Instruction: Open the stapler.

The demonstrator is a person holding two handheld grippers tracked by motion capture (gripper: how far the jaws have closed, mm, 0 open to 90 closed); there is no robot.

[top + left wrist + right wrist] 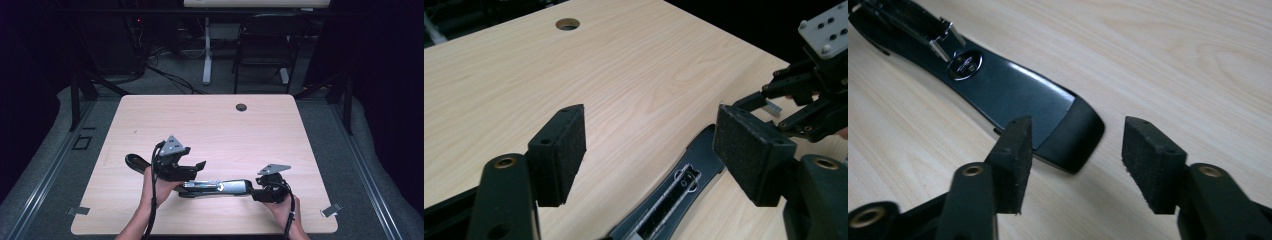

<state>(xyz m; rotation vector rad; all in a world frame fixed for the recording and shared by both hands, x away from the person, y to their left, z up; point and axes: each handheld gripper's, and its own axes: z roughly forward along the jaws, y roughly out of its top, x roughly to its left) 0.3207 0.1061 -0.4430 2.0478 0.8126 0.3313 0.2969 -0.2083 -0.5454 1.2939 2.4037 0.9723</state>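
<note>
While the high view shows the black stapler (215, 187) lying on the table (210, 125) between both grippers, it hides their jaws. Up close, the left gripper (651, 150) gapes above the stapler's open channel, and the right gripper (1075, 160) stands spread just beside its rounded end, pinching nothing.

A light wooden table (210, 125) with a round cable hole (241, 107) is being flanked by grey floor (45, 165), while a dark folding chair (265, 45) and white desk leg (207, 55) are being shown behind.
</note>
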